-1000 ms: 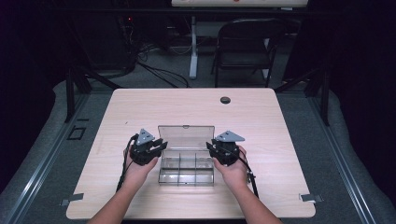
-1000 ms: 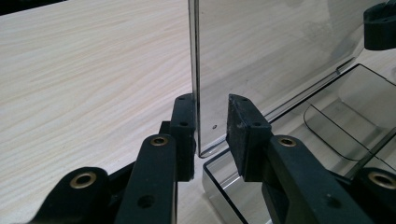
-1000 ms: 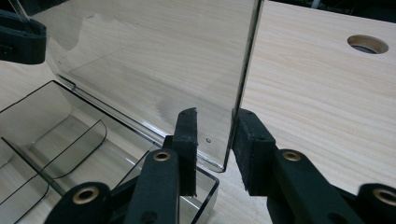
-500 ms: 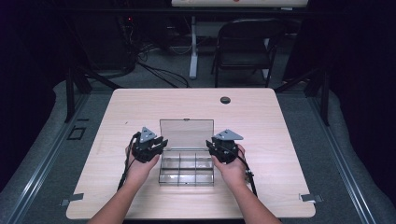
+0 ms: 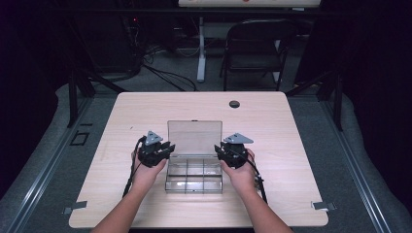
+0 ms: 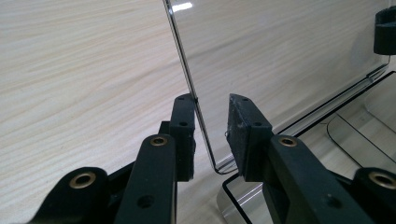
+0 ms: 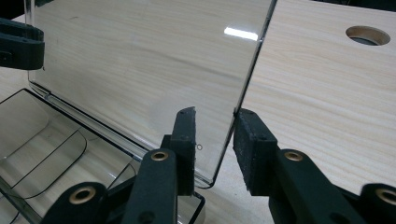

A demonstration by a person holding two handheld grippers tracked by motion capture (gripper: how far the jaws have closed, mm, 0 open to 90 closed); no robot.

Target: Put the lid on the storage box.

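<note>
A clear plastic compartment box (image 5: 194,178) lies near the table's front edge, its lid (image 5: 194,137) raised steeply at the back. My left gripper (image 5: 166,146) is at the lid's left edge and my right gripper (image 5: 219,150) at its right edge. In the left gripper view the jaws (image 6: 212,99) straddle the lid's (image 6: 280,56) edge; the left pad touches it and the right pad stands off. In the right gripper view the jaws (image 7: 215,113) straddle the lid's (image 7: 140,60) other edge with a gap. Both grippers are open. The compartments (image 7: 46,140) look empty.
The wooden table (image 5: 301,145) has a round cable hole (image 5: 234,104) at the back centre, which the right gripper view has as (image 7: 367,35). A folding chair (image 5: 255,43) and cables lie on the floor beyond the table. Bare wood surrounds the box.
The lid stands a little more upright than one second ago. Both hands have stayed at its two edges.
</note>
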